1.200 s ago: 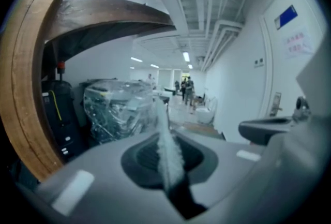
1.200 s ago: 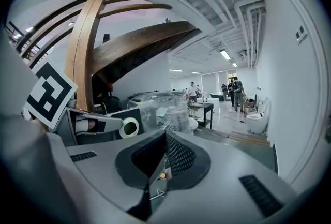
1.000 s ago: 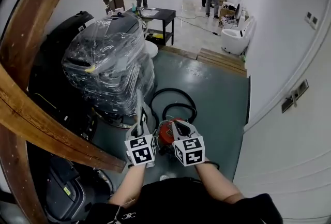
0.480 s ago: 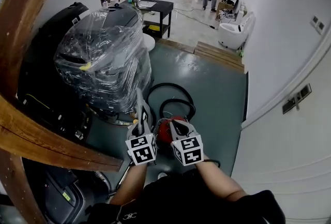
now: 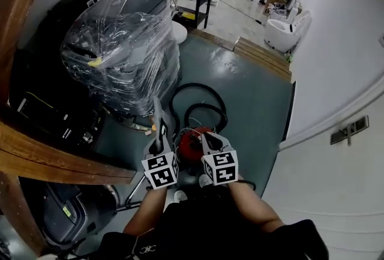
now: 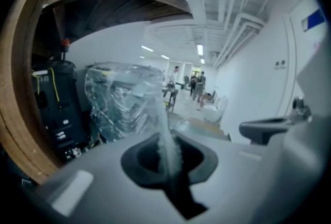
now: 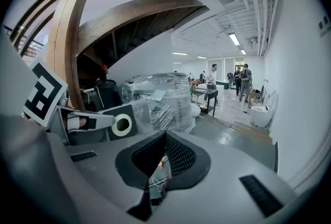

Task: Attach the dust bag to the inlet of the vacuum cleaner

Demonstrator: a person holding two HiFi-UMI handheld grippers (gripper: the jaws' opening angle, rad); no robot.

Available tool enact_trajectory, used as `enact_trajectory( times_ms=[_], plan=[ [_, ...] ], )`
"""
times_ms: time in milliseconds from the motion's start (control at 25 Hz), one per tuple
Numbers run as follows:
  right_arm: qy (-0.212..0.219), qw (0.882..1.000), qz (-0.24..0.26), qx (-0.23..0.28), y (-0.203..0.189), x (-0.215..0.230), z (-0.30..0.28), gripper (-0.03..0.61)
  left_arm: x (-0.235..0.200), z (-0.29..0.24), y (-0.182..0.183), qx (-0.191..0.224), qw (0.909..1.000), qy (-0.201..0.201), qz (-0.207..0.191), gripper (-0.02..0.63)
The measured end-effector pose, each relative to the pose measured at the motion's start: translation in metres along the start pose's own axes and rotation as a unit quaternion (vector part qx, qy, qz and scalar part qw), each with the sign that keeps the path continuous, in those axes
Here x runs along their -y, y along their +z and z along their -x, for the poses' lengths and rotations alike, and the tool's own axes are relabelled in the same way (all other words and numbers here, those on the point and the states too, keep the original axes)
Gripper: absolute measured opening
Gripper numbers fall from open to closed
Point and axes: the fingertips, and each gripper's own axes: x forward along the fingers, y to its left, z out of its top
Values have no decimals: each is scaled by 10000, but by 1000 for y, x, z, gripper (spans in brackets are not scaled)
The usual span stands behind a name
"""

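Pinching thin, translucent dust bag point(image 6: 164, 140)

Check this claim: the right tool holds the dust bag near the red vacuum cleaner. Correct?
No: the left tool holds the dust bag near the red vacuum cleaner; the left gripper view shows it between that tool's jaws.

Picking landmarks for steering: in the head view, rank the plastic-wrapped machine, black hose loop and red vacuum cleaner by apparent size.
plastic-wrapped machine: largest
black hose loop: middle
red vacuum cleaner: smallest, but partly hidden
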Motion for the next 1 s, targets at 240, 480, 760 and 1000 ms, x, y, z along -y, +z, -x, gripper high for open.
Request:
enact_trajectory(
  times_ms=[240, 480, 760, 1000],
  plan=[
    [209, 9994, -52, -261, -8, 31, -16, -2, -2, -9, -15, -57, 9989, 439, 125, 25],
    [543, 9947, -27, -870, -48, 44, -41, -2, -12, -24, -45, -145, 9971, 744, 117, 25],
    [813, 9846, 263, -1524, -114, 55, -87, -2, -32, -59, -113, -526, 9902, 1194, 502, 24],
    [998, 9760, 355, -1901, -182, 57, -126, -2, -53, -81, -195, -811, 9837, 1443, 699, 25]
  ],
)
